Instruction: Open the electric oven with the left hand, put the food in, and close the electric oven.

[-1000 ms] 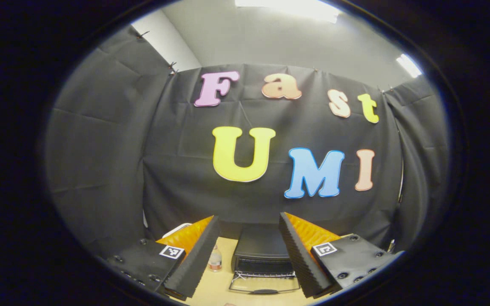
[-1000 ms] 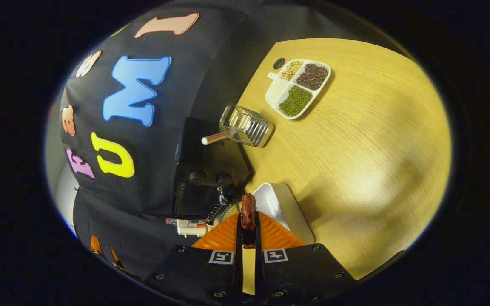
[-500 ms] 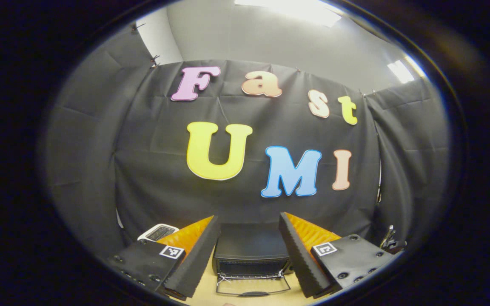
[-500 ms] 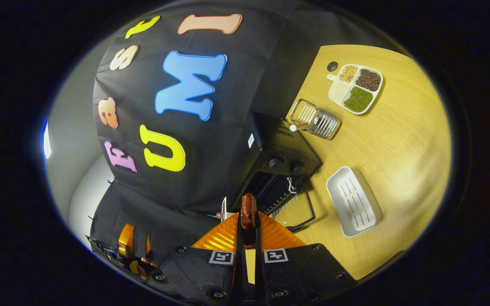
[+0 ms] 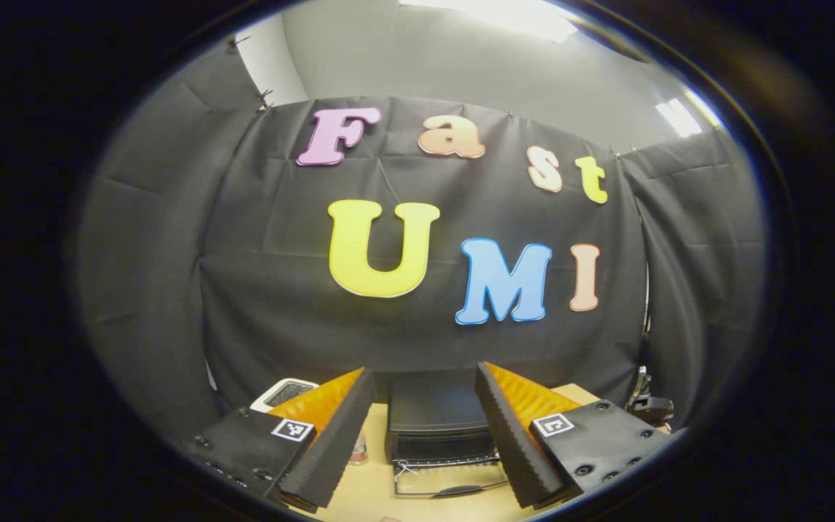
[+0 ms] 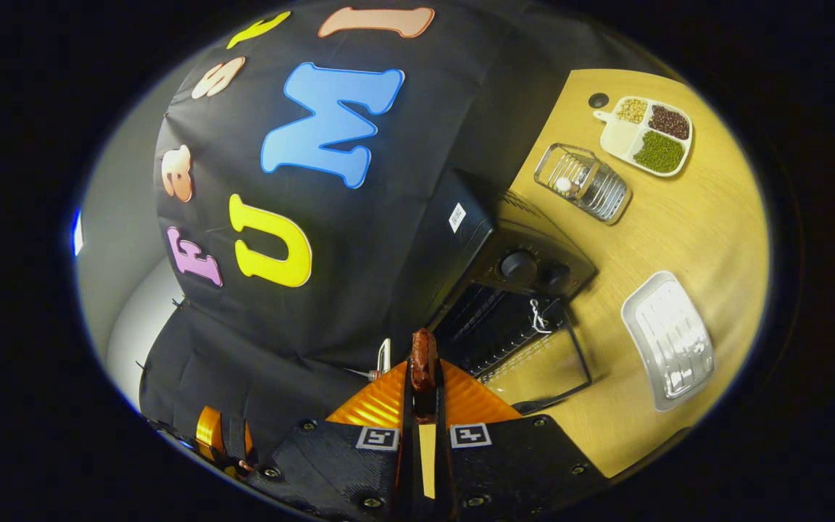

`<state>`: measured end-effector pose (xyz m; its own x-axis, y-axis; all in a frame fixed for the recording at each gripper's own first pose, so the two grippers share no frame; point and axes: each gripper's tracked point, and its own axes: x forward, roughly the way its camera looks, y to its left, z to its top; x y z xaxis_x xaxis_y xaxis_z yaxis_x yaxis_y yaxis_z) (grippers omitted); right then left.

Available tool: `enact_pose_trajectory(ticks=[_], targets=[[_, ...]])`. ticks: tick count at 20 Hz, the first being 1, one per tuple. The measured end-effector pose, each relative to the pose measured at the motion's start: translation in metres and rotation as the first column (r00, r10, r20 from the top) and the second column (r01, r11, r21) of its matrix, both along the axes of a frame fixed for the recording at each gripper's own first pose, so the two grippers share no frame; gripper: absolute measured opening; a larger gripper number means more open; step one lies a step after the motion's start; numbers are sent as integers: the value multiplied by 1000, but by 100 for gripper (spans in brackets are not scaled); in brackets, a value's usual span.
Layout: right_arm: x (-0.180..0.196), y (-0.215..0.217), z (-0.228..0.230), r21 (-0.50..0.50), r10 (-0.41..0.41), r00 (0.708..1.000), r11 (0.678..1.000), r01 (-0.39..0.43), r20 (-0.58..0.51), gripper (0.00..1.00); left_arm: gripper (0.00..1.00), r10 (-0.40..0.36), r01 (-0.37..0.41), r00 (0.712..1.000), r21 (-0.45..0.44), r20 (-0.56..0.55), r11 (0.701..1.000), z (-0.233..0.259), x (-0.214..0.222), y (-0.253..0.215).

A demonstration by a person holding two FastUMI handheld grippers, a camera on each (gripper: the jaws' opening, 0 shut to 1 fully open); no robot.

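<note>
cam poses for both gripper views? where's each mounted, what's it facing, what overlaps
Left gripper view: rides the left gripper, held level, facing the oven front-on with its door down; its own open fingers at the bottom.
Right gripper view: rides the right gripper, rolled sideways above the table, looking at the oven from its side; fingers shut on the food; tray, rack and bean dish beyond.
Shared: oven, open door, table.

A wooden table point(image 6: 678, 239) carries the black oven point(image 6: 504, 268), its door point(image 6: 533, 362) down flat on the tabletop. Near the oven stand a wire rack point(image 6: 584, 181) and a white tray point(image 6: 667, 341). A divided dish point(image 6: 646, 134) of beans lies beyond the rack.
</note>
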<state>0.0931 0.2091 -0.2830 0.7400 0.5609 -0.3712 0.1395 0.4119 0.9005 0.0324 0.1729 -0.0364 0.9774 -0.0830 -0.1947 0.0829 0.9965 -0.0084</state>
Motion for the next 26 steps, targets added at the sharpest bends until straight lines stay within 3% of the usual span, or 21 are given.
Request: enact_pose_trajectory(ticks=[10,17,20,22,23,26], targets=[[61,65,-85,-27,-49,995,999,46,-89,11,99,77,-77,995,15,-67,997,-18,-7,50],[90,71,-127,-98,-123,986,989,112,-109,11,99,130,-127,987,45,-92,991,-25,-9,78],[101,59,-139,-206,-185,977,965,161,-105,14,99,119,-115,988,38,-98,993,-28,-8,72],[101,50,-153,-296,-200,969,943,151,-142,24,99,103,-100,991,40,-87,994,-26,-2,68],[103,49,-154,-325,-190,972,936,137,-137,30,99,99,-96,992,41,-84,995,-26,-1,65],[107,46,-151,-437,-147,983,896,86,-108,35,99,92,-89,993,36,-75,995,-25,4,60]])
